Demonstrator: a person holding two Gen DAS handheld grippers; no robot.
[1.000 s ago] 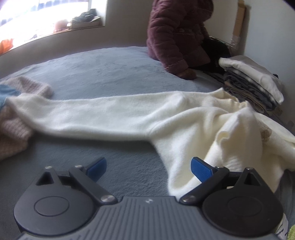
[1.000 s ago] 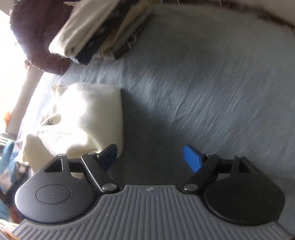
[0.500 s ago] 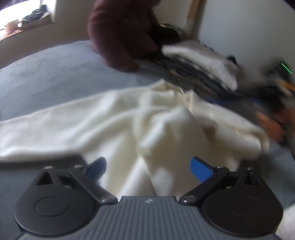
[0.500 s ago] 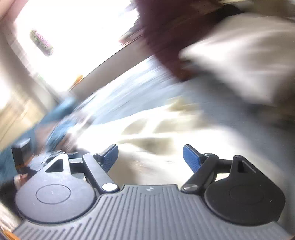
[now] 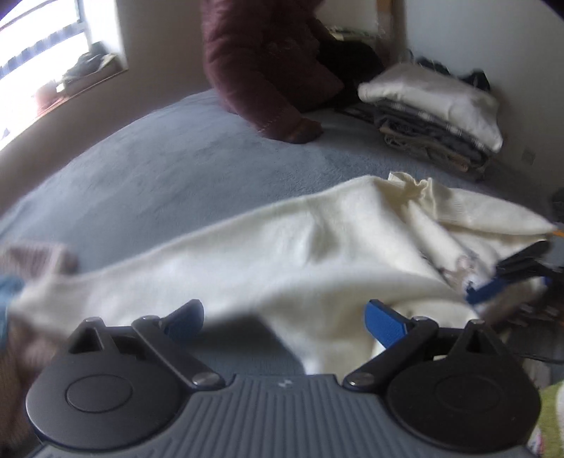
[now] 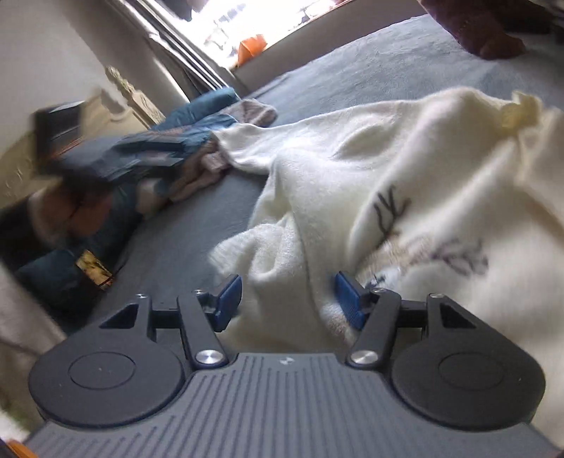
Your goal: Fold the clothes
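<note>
A cream knit sweater (image 5: 289, 260) lies crumpled on the grey-blue bed (image 5: 169, 169), one sleeve stretched out to the left. In the right wrist view the sweater (image 6: 405, 197) shows a dark embroidered pattern. My left gripper (image 5: 283, 322) is open, just above the sweater's near edge, holding nothing. My right gripper (image 6: 287, 297) is open with a fold of the sweater between its blue pads (image 6: 347, 299), not clamped. The right gripper also shows at the right edge of the left wrist view (image 5: 507, 278).
A stack of folded clothes (image 5: 437, 112) stands at the bed's far right. A person in a maroon padded jacket (image 5: 268, 67) kneels at the back. A heap of blue and pink clothes (image 6: 169, 151) lies at the sleeve's end. A window (image 6: 253, 21) is behind.
The right gripper swung from facing the bare bed round to the sweater and came in low over its fold. The left gripper swung right, then back left; the sleeve is in view again.
</note>
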